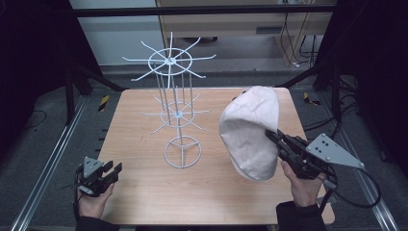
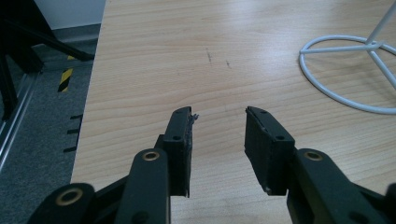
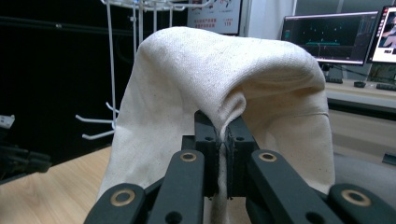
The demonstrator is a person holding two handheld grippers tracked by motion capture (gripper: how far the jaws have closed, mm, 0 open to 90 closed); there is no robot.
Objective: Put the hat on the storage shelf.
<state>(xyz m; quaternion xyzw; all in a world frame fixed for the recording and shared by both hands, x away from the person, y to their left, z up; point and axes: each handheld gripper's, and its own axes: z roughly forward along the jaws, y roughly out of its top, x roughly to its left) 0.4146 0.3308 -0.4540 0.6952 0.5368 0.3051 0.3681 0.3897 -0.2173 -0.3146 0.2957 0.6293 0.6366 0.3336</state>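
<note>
While gripped by a hand at the near left corner of the wooden table, left gripper low over the bare wood, jaws parted to a middling gap with nothing between them, pads clear of everything. Seen along that gripper's own jaws, left gripper aimed across pale grain toward a white ring base lying farther off to one side.

Near the table's right edge, right gripper raised off the surface in the other hand, jaws pinched tight on a fold of a cream fabric cap. Cap lifted clear of the wood and hanging from that pinch, crown bulging up and toward the far right corner, lower rim dangling near the right edge. Along its own jaws, right gripper squeezing the cloth of the cap into a narrow pleat between the two black pads, rest of the fabric draped over and around them.

Farther in, about the middle of the table, white wire hat rack standing upright on its ring base, two tiers of radiating hooks on a slim central post, upper tier wider than the lower. All hooks bare. Rack well apart from both grippers, cap just to its right without touching.
</note>
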